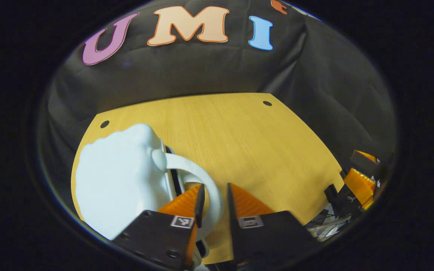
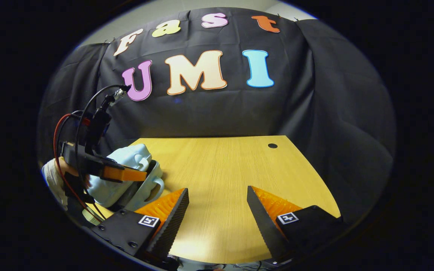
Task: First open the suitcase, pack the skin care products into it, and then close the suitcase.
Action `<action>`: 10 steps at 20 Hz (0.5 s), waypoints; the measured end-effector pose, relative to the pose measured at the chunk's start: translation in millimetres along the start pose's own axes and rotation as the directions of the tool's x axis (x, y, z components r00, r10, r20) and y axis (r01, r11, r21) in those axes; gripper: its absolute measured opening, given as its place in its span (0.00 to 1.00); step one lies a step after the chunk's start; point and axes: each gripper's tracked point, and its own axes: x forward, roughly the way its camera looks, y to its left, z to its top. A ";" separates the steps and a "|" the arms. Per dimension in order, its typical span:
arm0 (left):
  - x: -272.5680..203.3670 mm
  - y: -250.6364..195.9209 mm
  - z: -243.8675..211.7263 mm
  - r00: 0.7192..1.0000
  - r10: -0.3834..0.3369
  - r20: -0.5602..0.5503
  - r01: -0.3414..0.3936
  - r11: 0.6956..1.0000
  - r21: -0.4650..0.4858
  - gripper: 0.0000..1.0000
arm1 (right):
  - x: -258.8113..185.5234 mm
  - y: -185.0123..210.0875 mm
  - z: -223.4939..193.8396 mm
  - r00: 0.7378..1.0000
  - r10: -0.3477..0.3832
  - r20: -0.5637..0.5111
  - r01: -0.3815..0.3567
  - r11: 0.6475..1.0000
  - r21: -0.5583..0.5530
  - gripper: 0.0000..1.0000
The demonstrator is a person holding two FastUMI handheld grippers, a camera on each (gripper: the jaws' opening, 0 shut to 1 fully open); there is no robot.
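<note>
Left claw [image 1: 214,195] straddling suitcase [image 1: 121,180] handle [image 1: 205,184], table [image 1: 247,143] bare beyond

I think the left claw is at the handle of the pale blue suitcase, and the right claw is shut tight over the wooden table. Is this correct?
Not quite: the right claw is open, its two fingers wide apart over the wooden table, as the right gripper view shows. The left claw is indeed at the handle of the pale blue suitcase.
</note>
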 end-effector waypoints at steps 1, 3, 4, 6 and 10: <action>-1.9 -7.9 10.7 0.998 0.005 0.055 -0.005 1.000 -0.014 0.54 | -0.2 -2.7 4.7 1.000 0.002 0.010 -0.002 1.000 0.003 0.98; -11.6 -21.1 26.8 0.988 0.029 0.154 -0.023 0.999 -0.039 0.99 | -3.2 -4.9 20.4 0.999 0.016 0.047 -0.017 1.000 0.008 0.98; -13.9 -25.4 42.9 0.975 0.046 0.219 -0.035 0.998 -0.052 0.96 | -5.0 -5.4 35.1 0.996 0.024 0.083 -0.025 1.000 0.011 0.98; -37.3 -32.3 73.7 0.930 0.099 0.354 -0.079 0.995 -0.068 0.96 | -14.1 -8.0 71.8 0.982 0.037 0.183 -0.038 0.999 0.003 0.98; -102.6 -32.4 119.7 0.807 0.204 0.553 -0.219 0.975 -0.040 0.95 | -34.4 -9.6 143.0 0.926 0.042 0.375 -0.040 0.999 -0.013 0.94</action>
